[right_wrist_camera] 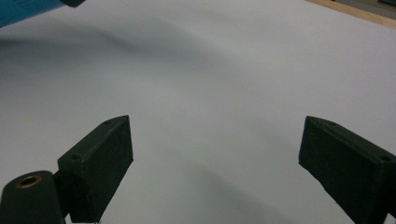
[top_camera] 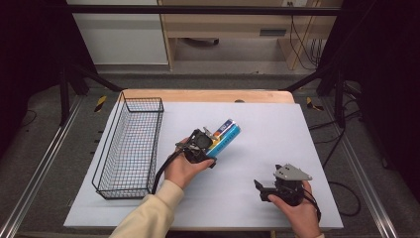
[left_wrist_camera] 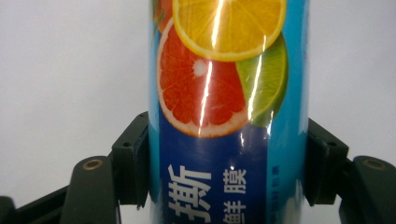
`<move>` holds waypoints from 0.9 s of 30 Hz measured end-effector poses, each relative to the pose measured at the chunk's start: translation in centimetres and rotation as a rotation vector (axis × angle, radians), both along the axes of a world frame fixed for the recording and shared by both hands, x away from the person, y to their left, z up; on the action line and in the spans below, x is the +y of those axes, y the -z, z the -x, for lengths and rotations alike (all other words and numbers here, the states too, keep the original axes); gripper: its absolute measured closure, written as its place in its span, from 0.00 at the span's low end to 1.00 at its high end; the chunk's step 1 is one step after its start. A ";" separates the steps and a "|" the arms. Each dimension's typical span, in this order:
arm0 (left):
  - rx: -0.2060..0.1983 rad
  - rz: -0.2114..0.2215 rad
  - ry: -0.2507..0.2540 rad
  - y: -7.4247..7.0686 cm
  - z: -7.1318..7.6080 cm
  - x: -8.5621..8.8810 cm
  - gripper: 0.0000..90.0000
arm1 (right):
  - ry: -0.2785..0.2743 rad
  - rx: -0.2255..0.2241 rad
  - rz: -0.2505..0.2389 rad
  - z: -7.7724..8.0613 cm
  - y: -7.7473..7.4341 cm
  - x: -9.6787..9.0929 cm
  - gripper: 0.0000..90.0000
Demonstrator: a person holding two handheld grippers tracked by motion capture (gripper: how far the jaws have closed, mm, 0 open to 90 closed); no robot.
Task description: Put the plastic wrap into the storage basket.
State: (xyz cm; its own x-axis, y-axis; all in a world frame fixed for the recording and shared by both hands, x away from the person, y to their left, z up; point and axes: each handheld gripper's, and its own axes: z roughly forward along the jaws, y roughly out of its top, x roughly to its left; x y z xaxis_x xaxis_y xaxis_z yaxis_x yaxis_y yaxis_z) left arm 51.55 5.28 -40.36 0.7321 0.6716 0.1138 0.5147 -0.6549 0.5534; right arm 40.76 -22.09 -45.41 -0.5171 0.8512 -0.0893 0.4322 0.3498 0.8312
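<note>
Left gripper clamped on blue citrus-print tube, w/ wire basket empty; right gripper jaws apart, idle. Prob. early.

Black wire basket along left edge of worktop, long side parallel to that edge, upright, reaching from near far-left corner toward near-left corner. White sheet over almost whole worktop; bare wooden strip along far edge, seen also at top right in right gripper view. Beyond far edge: grey floor, white cabinet panel, light wooden shelf unit, dark cables hanging beside it. Yellow-black tape marks on floor off far-left corner. Metal rail off left edge.
</note>
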 end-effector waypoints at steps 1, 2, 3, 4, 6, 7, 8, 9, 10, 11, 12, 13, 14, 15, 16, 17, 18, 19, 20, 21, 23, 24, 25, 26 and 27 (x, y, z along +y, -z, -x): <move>-0.009 0.014 0.000 -0.2 0.1 0.0 0.36 | 0.000 0.000 0.001 0.0 0.0 0.0 0.11; -0.013 0.019 -0.001 -0.4 0.1 0.0 0.36 | -0.001 0.000 0.000 0.0 0.0 0.0 0.11; -0.017 0.027 0.000 -0.7 0.3 0.0 0.36 | -0.001 0.001 0.000 0.0 0.0 0.0 0.11; -0.016 0.029 0.002 -0.9 0.3 0.0 0.36 | -0.001 0.002 0.001 0.0 0.0 0.0 0.11; -0.024 0.038 0.007 -1.6 0.6 0.0 0.36 | -0.002 0.003 0.003 0.0 0.1 0.0 0.11; -0.030 0.039 0.013 -2.2 0.8 0.0 0.36 | -0.003 0.003 0.004 0.0 0.1 0.0 0.11; -0.030 0.039 0.013 -2.2 0.8 0.0 0.36 | -0.003 0.003 0.003 0.0 0.1 0.0 0.11; -0.037 0.044 0.013 -2.5 1.0 0.0 0.36 | -0.003 0.003 0.003 0.0 0.1 0.0 0.11; -0.043 0.042 0.015 -2.9 1.1 0.0 0.36 | -0.001 0.005 0.000 0.0 0.1 0.1 0.11; -0.045 0.043 0.015 -3.3 1.3 0.0 0.36 | -0.001 0.005 -0.001 0.0 0.1 0.1 0.11; -0.048 0.039 0.017 -3.7 1.4 0.0 0.36 | -0.001 0.004 -0.001 0.0 0.1 0.1 0.11; -0.056 0.034 0.018 -4.1 1.6 0.0 0.36 | -0.001 0.004 -0.006 0.0 0.0 0.0 0.11; -0.060 0.032 0.023 -4.4 1.7 0.1 0.36 | -0.001 0.004 -0.006 0.0 0.0 0.0 0.11; -0.067 0.020 0.026 -5.0 1.9 0.1 0.36 | -0.002 0.003 -0.003 0.0 0.0 0.0 0.11; -0.069 0.016 0.026 -5.4 2.0 0.2 0.36 | 0.002 0.004 -0.007 0.0 0.0 0.0 0.11; -0.070 0.008 0.026 -5.8 2.2 0.3 0.36 | 0.001 0.003 -0.009 0.0 0.0 0.0 0.11; -0.078 0.010 0.022 -6.0 2.3 0.3 0.36 | -0.002 0.002 -0.008 0.0 0.0 -0.1 0.11; -0.086 -0.002 0.023 -6.9 2.6 0.5 0.36 | 0.001 -0.001 -0.008 0.0 0.0 -0.1 0.11; -0.086 -0.002 0.023 -6.9 2.6 0.5 0.36 | 0.001 -0.001 -0.008 0.0 0.0 -0.1 0.11; -0.091 -0.006 0.020 -7.3 2.7 0.7 0.36 | 0.002 0.002 -0.011 0.0 0.0 0.0 0.11; -0.097 -0.016 0.012 -8.4 3.1 1.2 0.36 | 0.007 0.002 -0.017 0.0 0.0 0.0 0.11; -0.097 -0.016 0.012 -8.4 3.1 1.2 0.36 | 0.007 0.002 -0.017 0.0 0.0 0.0 0.11; -0.099 -0.020 0.008 -8.8 3.2 1.3 0.36 | 0.007 0.002 -0.019 0.0 0.0 0.0 0.11; -0.103 -0.023 0.008 -9.1 3.3 1.5 0.36 | 0.005 0.000 -0.020 0.0 0.0 0.0 0.11; -0.106 -0.023 0.004 -9.4 3.4 1.7 0.36 | 0.006 0.000 -0.018 -0.1 0.0 -0.1 0.11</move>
